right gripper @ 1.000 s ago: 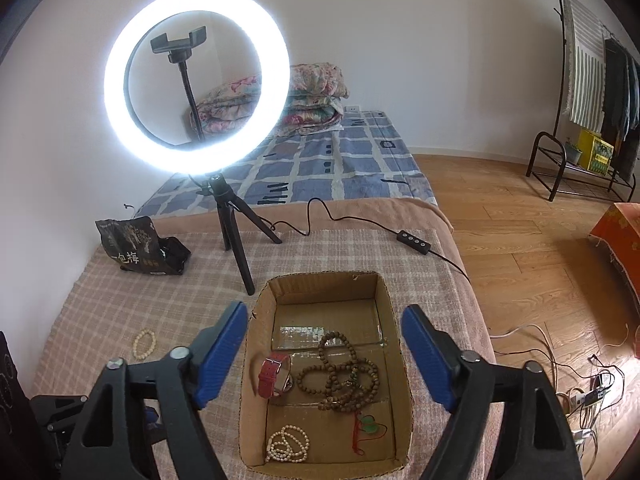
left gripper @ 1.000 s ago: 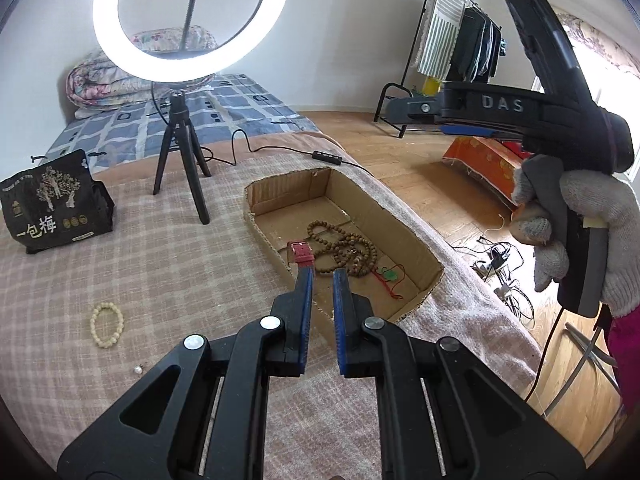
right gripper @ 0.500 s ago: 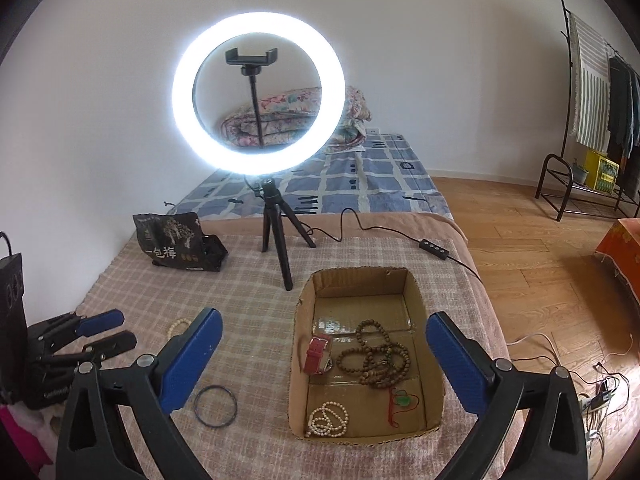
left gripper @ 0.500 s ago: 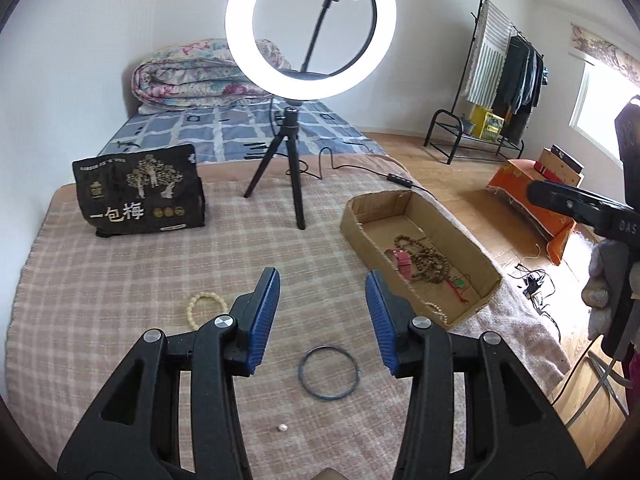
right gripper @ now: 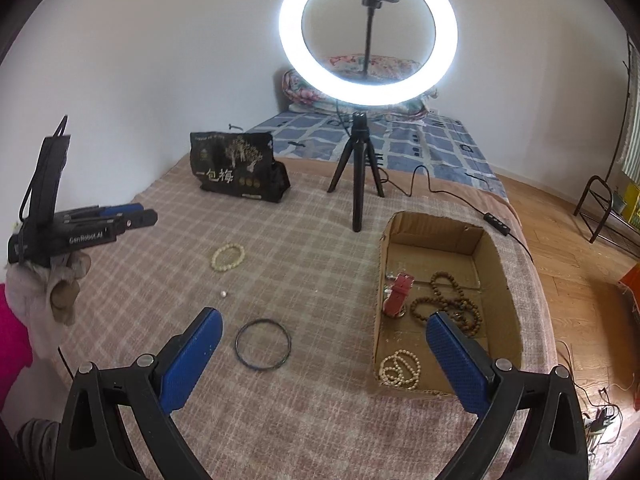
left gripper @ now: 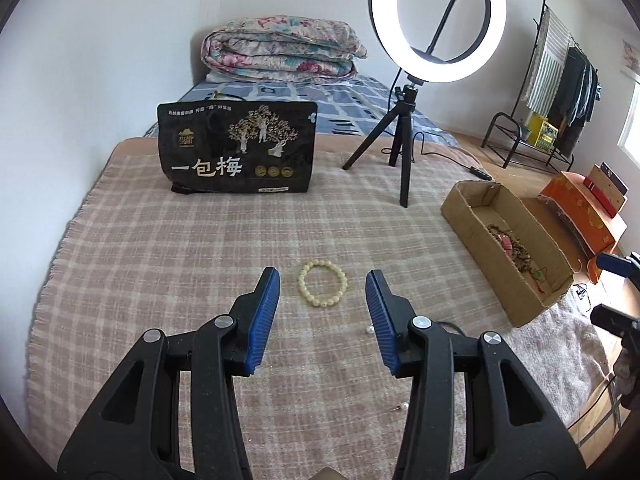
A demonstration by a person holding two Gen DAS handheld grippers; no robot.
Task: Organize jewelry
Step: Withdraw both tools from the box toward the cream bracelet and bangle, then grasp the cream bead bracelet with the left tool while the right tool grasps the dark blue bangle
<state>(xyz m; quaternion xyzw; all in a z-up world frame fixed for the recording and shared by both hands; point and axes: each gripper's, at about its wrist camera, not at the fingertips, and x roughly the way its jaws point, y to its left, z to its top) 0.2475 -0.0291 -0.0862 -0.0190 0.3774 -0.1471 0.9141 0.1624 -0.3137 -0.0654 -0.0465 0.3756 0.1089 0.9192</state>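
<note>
Bright ring light (right gripper: pixel 368 42) glares; soft daylight, sharp focus, fisheye-warped edges.

Black pouch (left gripper: pixel 237 147) front reads "一包梅" in large pale characters; the smaller print along its top edge is too fine to read. Left gripper (right gripper: pixel 138 216) body is marked "GenRobot.AI" in white, seen from the right wrist.

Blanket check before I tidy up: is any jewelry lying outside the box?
Yes. A cream bead bracelet, a dark bangle and a loose pearl lie on the blanket, outside the cardboard box.
</note>
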